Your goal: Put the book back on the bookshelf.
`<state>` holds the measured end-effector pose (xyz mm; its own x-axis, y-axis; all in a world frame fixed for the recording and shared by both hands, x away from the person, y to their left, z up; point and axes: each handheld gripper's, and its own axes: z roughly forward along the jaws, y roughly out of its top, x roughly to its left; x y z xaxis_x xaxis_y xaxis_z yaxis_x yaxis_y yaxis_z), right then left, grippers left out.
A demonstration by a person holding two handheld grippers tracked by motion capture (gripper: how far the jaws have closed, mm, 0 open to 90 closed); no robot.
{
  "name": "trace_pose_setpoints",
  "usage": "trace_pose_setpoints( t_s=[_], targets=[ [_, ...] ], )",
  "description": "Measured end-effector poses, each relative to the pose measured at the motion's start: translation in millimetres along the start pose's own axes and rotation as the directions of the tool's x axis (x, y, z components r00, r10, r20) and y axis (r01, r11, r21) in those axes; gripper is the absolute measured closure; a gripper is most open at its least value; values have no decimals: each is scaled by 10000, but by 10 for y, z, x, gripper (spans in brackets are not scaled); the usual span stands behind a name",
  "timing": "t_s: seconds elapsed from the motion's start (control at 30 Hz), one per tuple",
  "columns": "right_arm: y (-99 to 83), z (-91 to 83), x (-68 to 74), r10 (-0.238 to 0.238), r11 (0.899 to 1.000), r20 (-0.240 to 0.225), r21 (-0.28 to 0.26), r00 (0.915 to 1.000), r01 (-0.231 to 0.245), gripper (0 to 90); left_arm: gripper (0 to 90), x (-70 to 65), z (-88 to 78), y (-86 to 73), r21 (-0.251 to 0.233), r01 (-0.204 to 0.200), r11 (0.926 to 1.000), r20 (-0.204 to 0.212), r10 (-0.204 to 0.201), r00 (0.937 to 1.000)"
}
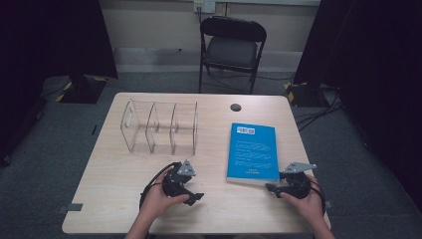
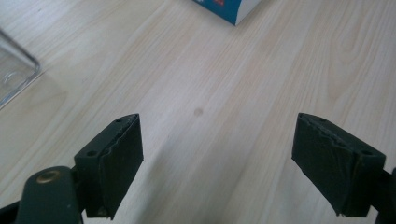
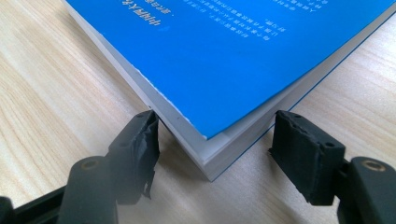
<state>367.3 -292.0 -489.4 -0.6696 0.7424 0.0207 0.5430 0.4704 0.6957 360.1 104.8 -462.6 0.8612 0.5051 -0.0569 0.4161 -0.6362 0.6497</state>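
Observation:
A blue book lies flat on the right half of the wooden table. My right gripper sits at its near right corner. In the right gripper view that gripper is open, with the book's corner between the two pads and a thin gap showing at the right pad. My left gripper hovers at the near middle of the table, left of the book. Seen from the left gripper view, it stands wide open over bare wood with nothing between its jaws, and a corner of the book shows at the top.
A clear acrylic organizer with three compartments stands at the back left of the table; its corner shows in the left gripper view. A small dark round spot marks the far edge. A black folding chair stands behind the table.

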Motion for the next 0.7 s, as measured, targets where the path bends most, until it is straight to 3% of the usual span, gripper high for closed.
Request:
trace_pose_setpoints(
  t_s=[0.23,0.43,0.7],
  targets=[
    [27,-6,3,-125,9998,-10,139,9999,125,331,162,-24,132,196,85,-492,9988,280,490,9984],
    [38,-9,13,-140,9996,49,262,9999,139,333,163,-39,232,317,-4,-479,9989,446,478,9979],
    [55,-16,10,-74,9992,7,398,10000,74,336,162,-75,344,513,-29,-849,9964,541,850,9949]
  ],
)
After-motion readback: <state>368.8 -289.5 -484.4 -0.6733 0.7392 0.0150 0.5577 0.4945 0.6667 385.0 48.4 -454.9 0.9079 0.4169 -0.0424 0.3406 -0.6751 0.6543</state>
